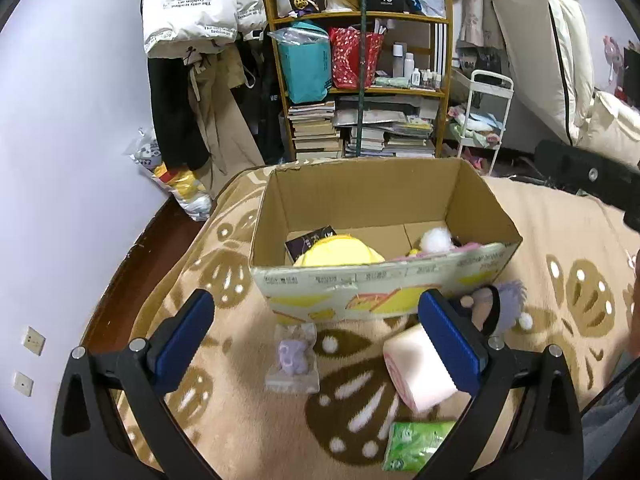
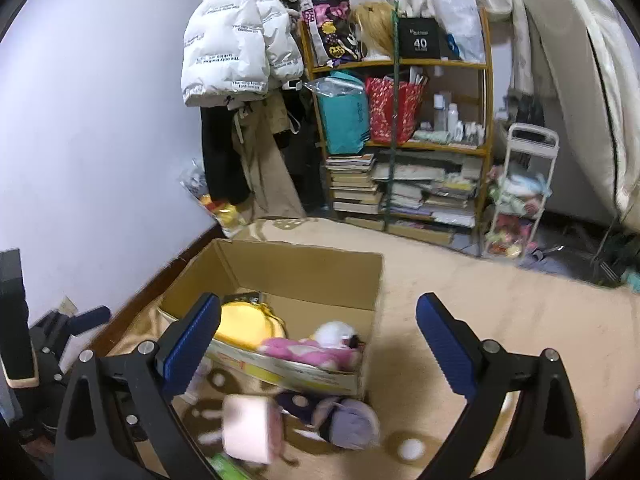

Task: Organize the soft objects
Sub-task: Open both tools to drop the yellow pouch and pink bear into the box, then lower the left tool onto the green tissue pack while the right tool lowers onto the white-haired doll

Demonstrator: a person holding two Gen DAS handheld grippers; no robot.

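Pink roll cushion lies on the patterned blanket just in front of the cardboard box, its long axis running slantwise away from me. It sits beside my left tool's right finger, so I judge the left hand nearer. Both tools, left and right, stand wide and hold nothing.

Crammed bookshelf (white jacket beside)
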